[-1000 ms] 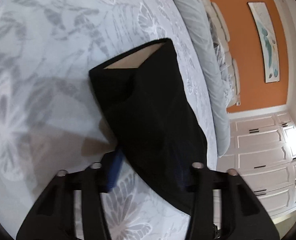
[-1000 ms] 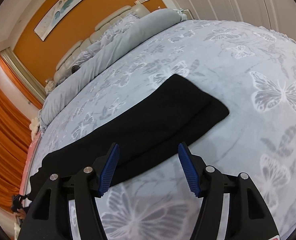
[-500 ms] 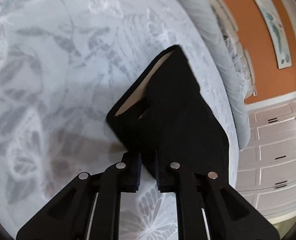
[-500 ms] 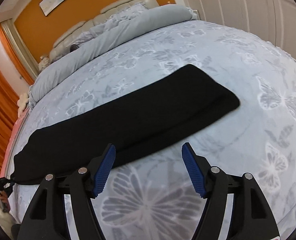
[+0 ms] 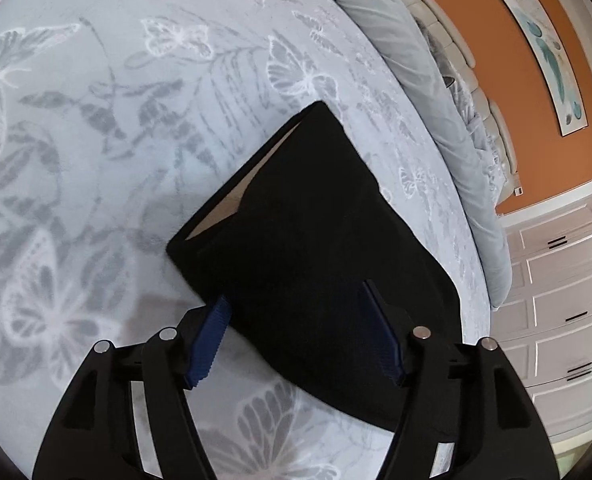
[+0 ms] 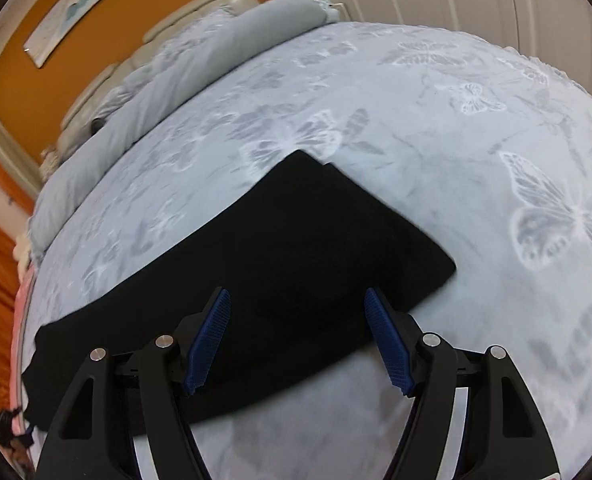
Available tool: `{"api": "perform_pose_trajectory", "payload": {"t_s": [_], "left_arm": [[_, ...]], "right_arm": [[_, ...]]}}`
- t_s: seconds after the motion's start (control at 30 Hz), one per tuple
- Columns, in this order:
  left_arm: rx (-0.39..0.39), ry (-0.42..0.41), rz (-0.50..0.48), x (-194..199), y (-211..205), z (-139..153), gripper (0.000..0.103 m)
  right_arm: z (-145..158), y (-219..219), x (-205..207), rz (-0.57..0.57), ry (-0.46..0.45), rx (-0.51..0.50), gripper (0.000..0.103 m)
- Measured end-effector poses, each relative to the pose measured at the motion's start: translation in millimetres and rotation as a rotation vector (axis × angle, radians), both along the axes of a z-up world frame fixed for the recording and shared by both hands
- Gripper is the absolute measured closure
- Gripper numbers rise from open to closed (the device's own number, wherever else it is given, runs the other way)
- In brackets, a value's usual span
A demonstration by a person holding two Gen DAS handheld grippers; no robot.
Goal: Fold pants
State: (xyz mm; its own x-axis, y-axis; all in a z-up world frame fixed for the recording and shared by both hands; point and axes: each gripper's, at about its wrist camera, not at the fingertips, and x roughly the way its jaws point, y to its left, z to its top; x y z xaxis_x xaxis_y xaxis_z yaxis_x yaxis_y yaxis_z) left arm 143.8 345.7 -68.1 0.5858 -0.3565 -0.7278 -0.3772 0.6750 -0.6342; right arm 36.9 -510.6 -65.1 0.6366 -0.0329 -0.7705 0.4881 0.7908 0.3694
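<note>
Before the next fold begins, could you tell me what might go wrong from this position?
1. The left tool is opening, its pads clear of the black pants; the open waist end, tan lining showing, could end up uneven.
2. The right tool hovers open above the pants' near edge; closing there might catch only the top layer.
3. Either tool could pinch the soft butterfly bedspread along with the cloth.

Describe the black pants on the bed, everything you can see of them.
The black pants lie flat on the butterfly-print bedspread as one long, narrow strip, apparently folded lengthwise, of dark matte fabric. At one end the opening gapes slightly, showing a tan lining. The other end is squared off. The left gripper, jaws opening, and the open right gripper straddle the near edge; neither pinches the cloth.
</note>
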Motion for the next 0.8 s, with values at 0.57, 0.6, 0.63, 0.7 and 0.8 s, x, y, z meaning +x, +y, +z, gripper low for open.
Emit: {"api": "perform_pose_trajectory", "payload": {"t_s": [0.57,0.6,0.63,0.7,0.8], "left_arm": [[0.113,0.011,0.004,-25.5,12.4,21.3,0.061],[0.119,-0.005,0.022,-32.0,14.9,29.6,0.057],[0.131,-0.022,0.058,-43.7,18.5,44.7,0.056],[0.120,-0.066,0.070,-56.4,14.3,68.0,0.056],[0.146,-0.116,0.004,-50.2,-18.5,94.3,0.055]], "right_arm": [[32.1,-10.2,-45.7,-0.066,0.009,-0.150,0.065],[43.2,-4.6,-51.5,-0.073,-0.005,-0.196,0.065],[53.7,3.0,-54.5,-0.077,-0.021,-0.225,0.065],[76.2,22.1,-59.4,-0.052,-0.072,-0.236,0.064],[96.6,66.7,-41.9,0.097,-0.136,-0.185,0.064]]}}
